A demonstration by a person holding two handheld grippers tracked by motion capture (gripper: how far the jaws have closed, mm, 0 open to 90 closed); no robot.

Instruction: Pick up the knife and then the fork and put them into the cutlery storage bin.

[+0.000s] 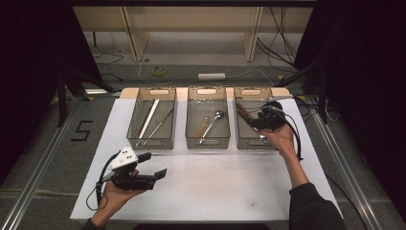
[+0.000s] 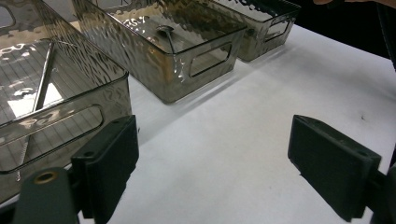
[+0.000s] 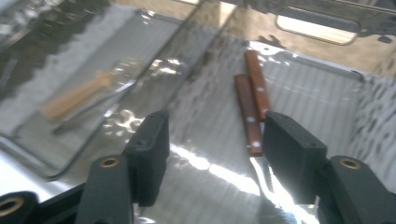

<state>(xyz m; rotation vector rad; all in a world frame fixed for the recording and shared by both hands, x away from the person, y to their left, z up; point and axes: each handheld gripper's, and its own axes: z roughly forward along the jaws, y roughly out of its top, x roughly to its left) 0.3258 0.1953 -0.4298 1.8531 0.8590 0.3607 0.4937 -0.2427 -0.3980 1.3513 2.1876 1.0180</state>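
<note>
Three clear bins stand in a row at the back of the white table [image 1: 215, 187]. My right gripper [image 1: 252, 121] hangs open over the right bin [image 1: 253, 91], with nothing between its jaws. In the right gripper view the right gripper [image 3: 215, 149] looks down on two brown-handled knives [image 3: 248, 114] lying on the bin floor. My left gripper [image 1: 154, 164] is held open above the table's front left. In the left gripper view the left gripper [image 2: 212, 158] has bare white tabletop between its jaws.
The left bin [image 1: 153, 142] holds long thin metal utensils [image 1: 149, 119]. In the middle bin [image 1: 207, 142] lie a spoon [image 1: 218, 115] and a wooden-handled utensil [image 3: 74, 98]. Cables and a shelf frame sit on the floor behind the table.
</note>
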